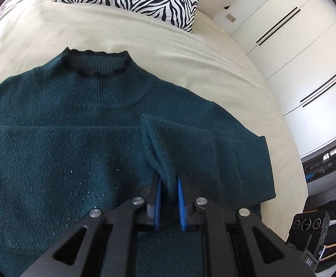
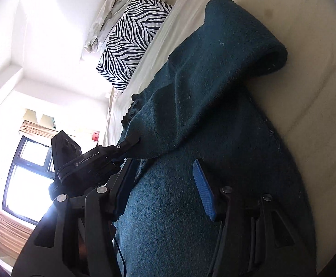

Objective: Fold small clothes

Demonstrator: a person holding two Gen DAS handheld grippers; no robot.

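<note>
A dark teal knitted sweater with a ribbed mock-turtle collar is lying spread flat, front or back up, across a cream bed sheet, its collar pointing toward the head of the bed. The collar's top edge is showing a wavy, darker trim. Small pale lint specks are dotting the knit. One long sleeve is lying folded back over the chest, its cuff end raised in a narrow pinched ridge above the body. The shoulder on that side is bending into a doubled fold that is reaching the sweater's outer edge. In the right wrist view the same sweater is running lengthwise, with a rolled fold bulging near the sheet.
</note>
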